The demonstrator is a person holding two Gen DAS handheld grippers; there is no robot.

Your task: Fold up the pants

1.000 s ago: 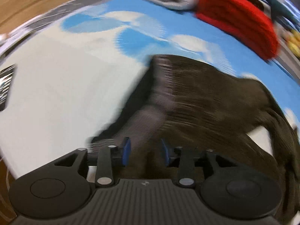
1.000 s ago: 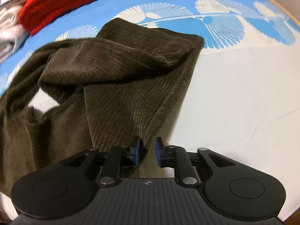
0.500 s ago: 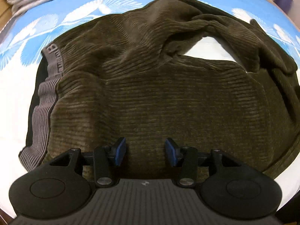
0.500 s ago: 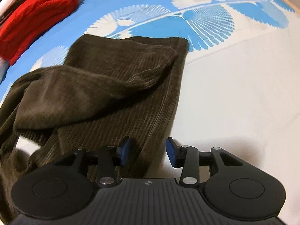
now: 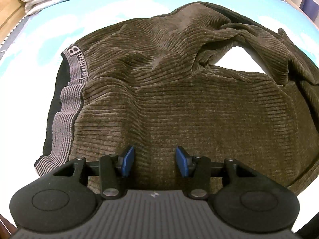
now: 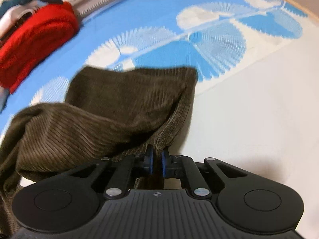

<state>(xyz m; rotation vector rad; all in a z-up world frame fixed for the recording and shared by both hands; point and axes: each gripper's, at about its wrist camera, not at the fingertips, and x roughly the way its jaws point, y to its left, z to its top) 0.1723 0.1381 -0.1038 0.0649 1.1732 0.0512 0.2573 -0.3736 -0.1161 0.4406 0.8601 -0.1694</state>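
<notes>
In the left wrist view, a grey striped waistband with partly hidden lettering runs down the left edge of the brown corduroy pants, which lie rumpled on a blue-and-white patterned sheet. The left gripper hovers over the cloth with its blue pads set wide apart, holding nothing. The pants' right side is cut off by the frame. In the right wrist view, a folded red garment lies blurred at far left, and the right gripper pinches a fold of a pant leg, its tips buried in the fabric.
</notes>
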